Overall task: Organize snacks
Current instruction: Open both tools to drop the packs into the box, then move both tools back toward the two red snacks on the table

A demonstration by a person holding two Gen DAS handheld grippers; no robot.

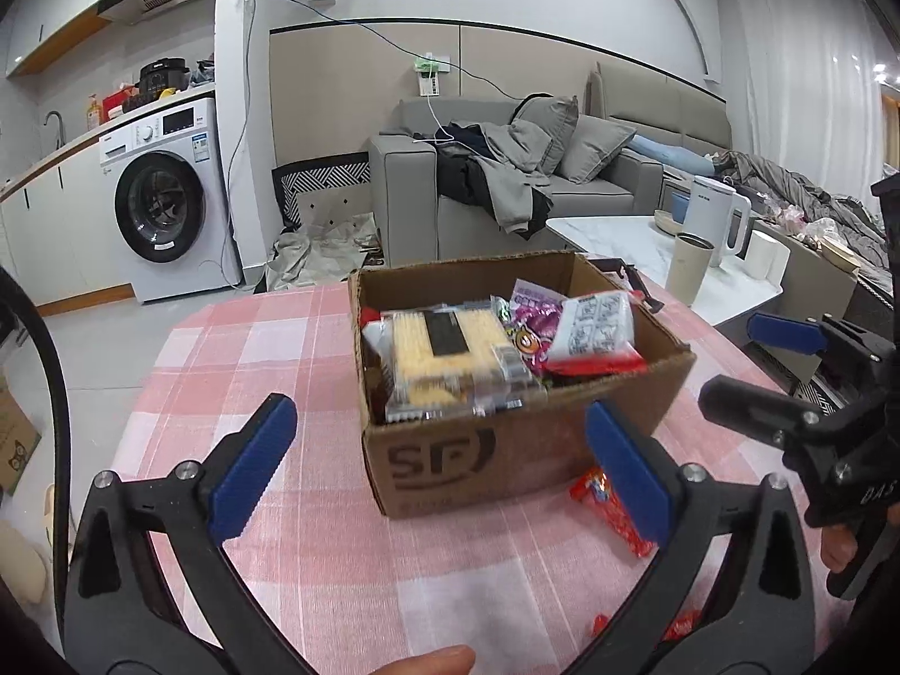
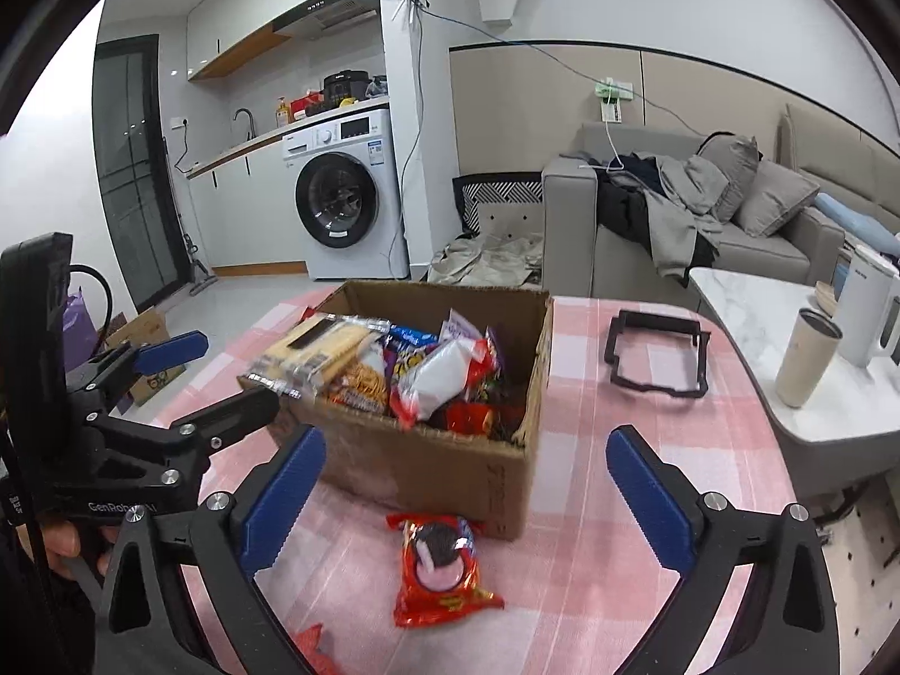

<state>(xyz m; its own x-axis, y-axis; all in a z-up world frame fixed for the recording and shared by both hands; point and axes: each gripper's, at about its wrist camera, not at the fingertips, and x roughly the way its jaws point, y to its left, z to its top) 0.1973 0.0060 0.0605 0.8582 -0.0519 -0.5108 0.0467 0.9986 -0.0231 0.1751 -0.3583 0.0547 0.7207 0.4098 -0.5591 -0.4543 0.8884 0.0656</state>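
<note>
Hovering wide open and empty, both the left hand-held gripper [image 1: 439,467] and right hand-held gripper [image 2: 467,500] face the overfull box [image 2: 450,467], so the cookie packet [image 2: 441,568] at 6 o'clock on the tabletop [image 2: 590,506] may slide off the heap.

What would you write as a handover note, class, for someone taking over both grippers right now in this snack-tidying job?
Left gripper: open, holding nothing.
Right gripper: open, holding nothing.
Cardboard box stands on the pink checked tablecloth, already full of snack packs, a clear cracker pack on top.
Left to do: a red cookie packet lies on the cloth in front of the box; more red wrappers lie at the near edge. Box them.
</note>
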